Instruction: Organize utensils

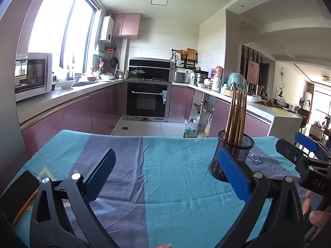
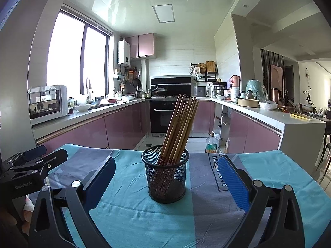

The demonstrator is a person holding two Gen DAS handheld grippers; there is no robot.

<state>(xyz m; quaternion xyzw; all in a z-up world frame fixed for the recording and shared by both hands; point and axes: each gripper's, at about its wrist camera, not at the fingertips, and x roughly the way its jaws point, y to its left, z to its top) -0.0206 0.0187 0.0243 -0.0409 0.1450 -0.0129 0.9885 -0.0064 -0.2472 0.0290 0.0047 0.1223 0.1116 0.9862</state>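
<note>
A black mesh cup (image 2: pixel 165 175) stands upright on the blue and grey cloth (image 2: pixel 128 217), holding several wooden chopsticks (image 2: pixel 180 128) that lean right. It also shows in the left wrist view (image 1: pixel 233 155), partly behind my left gripper's right finger (image 1: pixel 233 175). My left gripper (image 1: pixel 167 173) is open and empty, to the left of the cup. My right gripper (image 2: pixel 167 179) is open and empty, with the cup standing ahead between its fingers. Each gripper shows at the edge of the other's view: the right gripper (image 1: pixel 306 153) and the left gripper (image 2: pixel 37 157).
A dark phone (image 1: pixel 18 194) and a thin stick (image 1: pixel 24 208) lie at the cloth's left edge. Beyond the table's far edge are the kitchen floor, purple cabinets, an oven (image 2: pixel 165 115), a bottle (image 2: pixel 212 143) on the floor and a microwave (image 1: pixel 33 74) at left.
</note>
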